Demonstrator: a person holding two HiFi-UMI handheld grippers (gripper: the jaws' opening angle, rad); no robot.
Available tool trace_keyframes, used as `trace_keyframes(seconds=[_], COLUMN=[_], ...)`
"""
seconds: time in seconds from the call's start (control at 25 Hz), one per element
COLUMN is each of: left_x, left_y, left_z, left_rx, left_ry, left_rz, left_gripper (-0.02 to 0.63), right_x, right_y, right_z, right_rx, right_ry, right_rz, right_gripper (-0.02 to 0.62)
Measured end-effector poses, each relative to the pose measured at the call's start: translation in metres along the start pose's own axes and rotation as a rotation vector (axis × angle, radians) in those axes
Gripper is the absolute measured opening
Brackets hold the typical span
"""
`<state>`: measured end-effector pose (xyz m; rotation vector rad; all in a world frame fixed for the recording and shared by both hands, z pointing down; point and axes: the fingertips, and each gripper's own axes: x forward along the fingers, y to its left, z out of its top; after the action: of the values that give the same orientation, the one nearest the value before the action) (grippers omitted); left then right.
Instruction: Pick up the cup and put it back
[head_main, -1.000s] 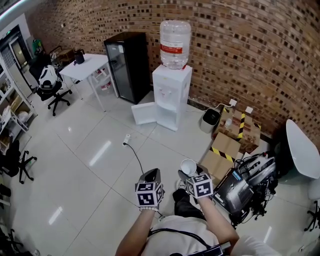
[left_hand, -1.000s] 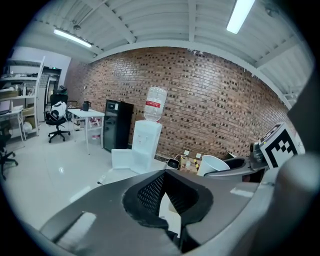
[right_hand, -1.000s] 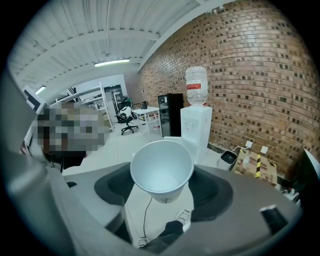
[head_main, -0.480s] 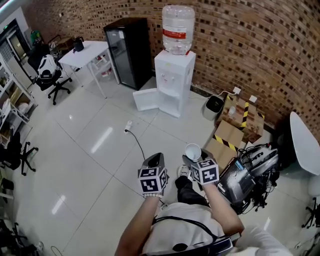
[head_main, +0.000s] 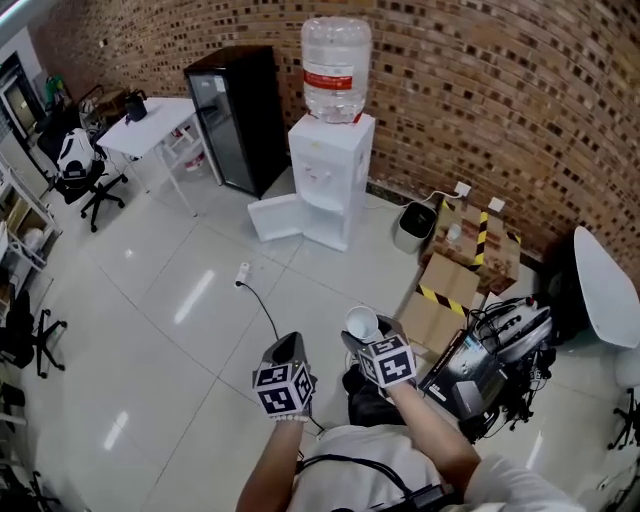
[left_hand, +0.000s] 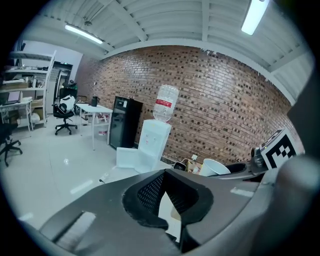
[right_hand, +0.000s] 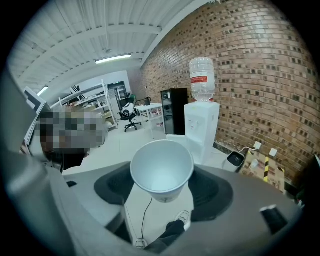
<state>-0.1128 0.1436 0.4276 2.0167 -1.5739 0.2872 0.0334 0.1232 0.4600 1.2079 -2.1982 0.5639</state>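
A person stands on a glossy white tiled floor (head_main: 170, 300) and holds a two-jaw gripper in each hand at the bottom centre of the head view.

The right gripper (head_main: 371, 338) grips a white paper cup (head_main: 361, 323), its black pads pressing on the cup's two sides. In the right gripper view the cup fills the middle of the frame. Its round mouth tips back toward the camera, its inside looks empty, and its long axis runs up and slightly rearward from the jaws. The left gripper (head_main: 288, 351) hangs just beside the right one, to the left of it and not touching the cup. Its jaws meet at the tips and nothing is between them.

The cup is already lifted, so putting it back looks like the step that remains. The likeliest place is the tall white water dispenser with a clear bottle on top (head_main: 328, 185), at the upper centre of the head view against the red brick wall (head_main: 480, 100). It lies straight ahead of the cup and well apart from it, and the right hand is the one to carry it.

The floor in between is mostly open. A thin black cable (head_main: 268, 312) trails across it at the left of the path. Flattened cardboard boxes (head_main: 450, 295) and a tangle of black equipment (head_main: 495, 355) crowd the right side.
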Motion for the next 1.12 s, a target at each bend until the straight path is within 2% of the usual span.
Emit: trace_keyframes(seconds=[0.16,0.32,0.56,0.76,1.12], left_x=[0.026,0.064,0.135,0.191,0.272], left_y=[0.008,0.016,0.005,0.003,0.024], left_z=[0.012,0.035,0.061,0.075,0.078], left_rx=[-0.006,0.026,0.075,0.107,0.031], left_ry=[0.007,0.025,0.086,0.125,0.144], left_rz=[0.023,0.031,0.021,0.031,0.066], left_gripper=[0.003,0.003,0.003,0.003,0.003], right_x=[0.023,0.053,0.114,0.156,0.231], right_y=[-0.025,-0.049,-0.104,-0.149,-0.203], right_z=[0.01,0.025,0.034,0.047,0.066], right_rx=[0.009,0.038,0.053,0.073,0.016], right_ry=[0.011,0.017,0.058,0.031,0.058], right_rz=[0.006,0.009,-0.002,-0.006,-0.015], right_gripper=[0.337,0.337,0.337,0.337,0.339])
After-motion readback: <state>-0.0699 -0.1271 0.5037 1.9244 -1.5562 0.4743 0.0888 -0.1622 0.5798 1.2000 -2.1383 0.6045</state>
